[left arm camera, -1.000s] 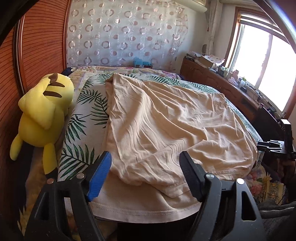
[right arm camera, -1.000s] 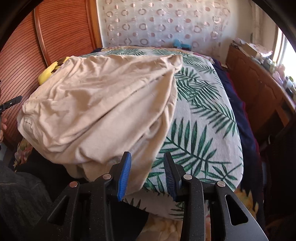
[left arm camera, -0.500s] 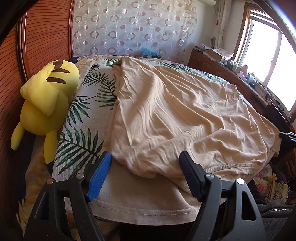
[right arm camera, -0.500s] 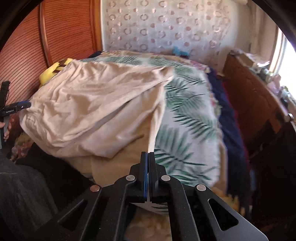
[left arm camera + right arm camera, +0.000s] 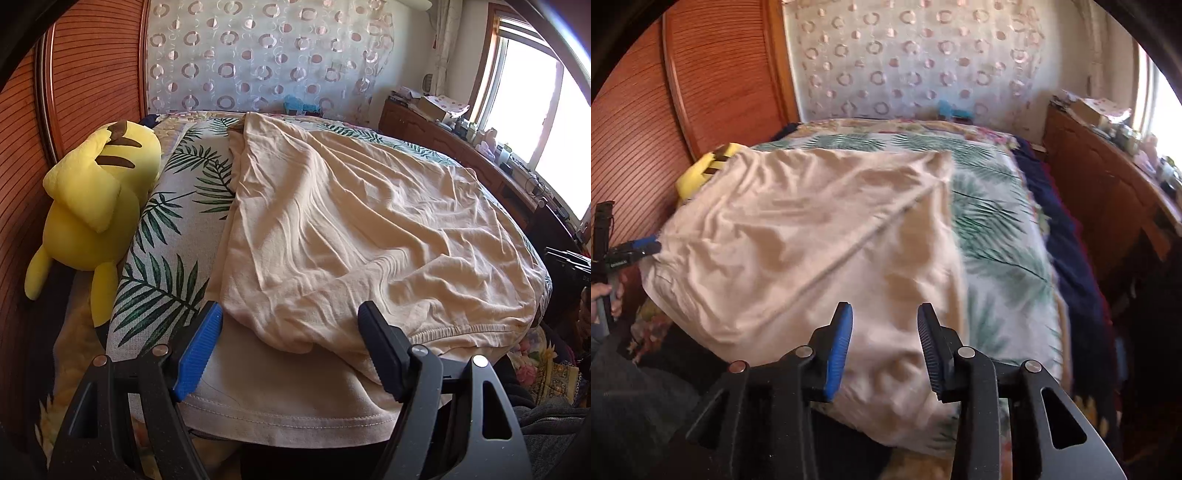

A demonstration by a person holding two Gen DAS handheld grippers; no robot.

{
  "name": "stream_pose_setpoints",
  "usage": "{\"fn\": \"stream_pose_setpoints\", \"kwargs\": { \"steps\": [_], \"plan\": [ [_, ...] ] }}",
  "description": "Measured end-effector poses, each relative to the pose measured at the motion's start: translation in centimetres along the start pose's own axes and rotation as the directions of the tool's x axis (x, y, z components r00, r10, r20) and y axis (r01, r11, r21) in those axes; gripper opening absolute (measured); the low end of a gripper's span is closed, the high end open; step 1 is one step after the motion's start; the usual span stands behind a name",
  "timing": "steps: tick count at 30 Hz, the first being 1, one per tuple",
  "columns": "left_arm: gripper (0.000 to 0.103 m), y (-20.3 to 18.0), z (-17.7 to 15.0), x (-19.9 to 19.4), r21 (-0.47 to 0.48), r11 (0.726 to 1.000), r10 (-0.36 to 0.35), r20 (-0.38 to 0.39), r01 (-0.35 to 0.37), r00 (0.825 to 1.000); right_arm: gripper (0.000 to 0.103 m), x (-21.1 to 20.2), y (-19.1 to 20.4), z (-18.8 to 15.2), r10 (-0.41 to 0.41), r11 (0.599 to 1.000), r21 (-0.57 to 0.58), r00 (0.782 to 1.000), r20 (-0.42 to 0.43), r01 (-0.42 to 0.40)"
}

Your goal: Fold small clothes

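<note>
My left gripper (image 5: pixel 291 349) hangs with jaws wide apart at six o'clock over the beige garment (image 5: pixel 351 229), its near hem between them. A yellow plush toy (image 5: pixel 96 206) lies at nine o'clock on the leaf-print bedspread (image 5: pixel 162 266).

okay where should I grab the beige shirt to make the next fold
Probably the stitched bottom hem of the beige shirt, from the near bed edge. It hangs off the leaf-print cover as a free double layer, so the left hand-held gripper could pinch it.

Sunlit window (image 5: pixel 532 110) above a wooden dresser (image 5: pixel 443 136); circle-patterned curtain (image 5: pixel 258 59) behind.
</note>
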State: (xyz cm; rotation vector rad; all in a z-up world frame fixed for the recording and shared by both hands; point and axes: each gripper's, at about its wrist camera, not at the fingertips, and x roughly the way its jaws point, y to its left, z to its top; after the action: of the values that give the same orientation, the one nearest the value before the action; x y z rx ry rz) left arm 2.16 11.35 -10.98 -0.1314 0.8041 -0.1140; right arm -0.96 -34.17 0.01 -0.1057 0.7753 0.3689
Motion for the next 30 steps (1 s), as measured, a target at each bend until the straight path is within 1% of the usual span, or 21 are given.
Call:
{"fn": "stream_pose_setpoints", "kwargs": {
  "steps": [2, 5, 8, 11, 14, 15, 16, 17, 18, 20, 22, 24, 26, 28, 30],
  "plan": [
    [0.076, -0.2, 0.0, 0.1, 0.004, 1.0, -0.001, -0.004, 0.001, 1.0, 0.039, 1.7, 1.2, 0.3, 0.044, 0.999, -0.012, 0.999, -0.003, -0.044],
    [0.076, -0.3, -0.2, 0.3, 0.007, 1.0, 0.002, -0.009, -0.002, 1.0, 0.04, 4.3, 1.9, 0.4, 0.072, 0.997, -0.014, 0.997, -0.017, -0.072],
    [0.076, -0.4, -0.5, 0.7, 0.012, 1.0, 0.008, -0.012, -0.008, 1.0, 0.042, 6.1, 2.0, 0.8, 0.078, 0.997, 0.012, 0.997, -0.029, -0.077],
    [0.076, -0.6, -0.6, 0.7, 0.021, 1.0, 0.014, -0.008, -0.013, 1.0, 0.042, 7.3, 1.7, 1.1, 0.097, 0.994, 0.048, 0.995, -0.024, -0.096],
    [0.076, -0.6, -0.6, 0.7, 0.022, 1.0, 0.014, -0.003, -0.014, 1.0, 0.042, 8.4, 2.0, 1.7, 0.116, 0.992, 0.055, 0.993, -0.019, -0.115],
    [0.076, -0.6, -0.6, 0.7, 0.023, 1.0, 0.014, -0.002, -0.014, 1.0, 0.038, 8.7, 2.3, 1.9, 0.117, 0.992, 0.051, 0.993, -0.016, -0.116],
    [0.076, -0.6, -0.6, 0.7, 0.023, 1.0, 0.014, -0.001, -0.014, 1.0, 0.026, 9.2, 2.8, 2.1, 0.127, 0.991, 0.045, 0.992, -0.013, -0.126],
    [0.076, -0.6, -0.7, 0.7, 0.023, 1.0, 0.015, 0.0, -0.015, 1.0, 0.005, 9.4, 3.0, 2.1, 0.152, 0.988, 0.04, 0.988, -0.018, -0.151],
    [0.076, -0.6, -0.7, 0.7, 0.024, 1.0, 0.015, -0.001, -0.015, 1.0, 0.005, 9.3, 3.4, 2.2, 0.162, 0.986, 0.031, 0.987, -0.018, -0.161],
    [0.076, -0.5, -0.7, 0.7, 0.023, 1.0, 0.018, -0.005, -0.018, 1.0, 0.005, 8.4, 3.4, 2.4, 0.138, 0.99, 0.004, 0.99, -0.003, -0.138],
    [0.076, -0.5, -0.7, 0.5, 0.019, 1.0, 0.02, -0.008, -0.02, 1.0, 0.004, 6.5, 3.1, 2.6, 0.115, 0.993, -0.002, 0.993, 0.016, -0.115],
    [0.076, -0.2, -0.6, 0.0, 0.009, 1.0, 0.021, 0.005, -0.021, 1.0, 0.004, 4.4, 2.8, 2.5, 0.089, 0.996, -0.019, 0.995, 0.033, -0.089],
    [0.076, 0.1, -0.6, -0.5, -0.005, 1.0, 0.019, 0.02, -0.019, 1.0, 0.004, 3.2, 2.4, 2.2, 0.07, 0.997, -0.015, 0.997, 0.038, -0.069],
    [0.076, 0.3, -0.5, -0.7, -0.014, 1.0, 0.019, 0.026, -0.018, 0.999, 0.005, 3.1, 2.2, 1.6, 0.053, 0.998, -0.018, 0.998, 0.03, -0.052],
    [0.076, 0.5, -0.4, -0.5, -0.016, 1.0, 0.028, 0.024, -0.027, 0.999, 0.005, 3.8, 1.8, 1.2, 0.058, 0.998, 0.001, 0.998, 0.02, -0.058]
  ]
}}
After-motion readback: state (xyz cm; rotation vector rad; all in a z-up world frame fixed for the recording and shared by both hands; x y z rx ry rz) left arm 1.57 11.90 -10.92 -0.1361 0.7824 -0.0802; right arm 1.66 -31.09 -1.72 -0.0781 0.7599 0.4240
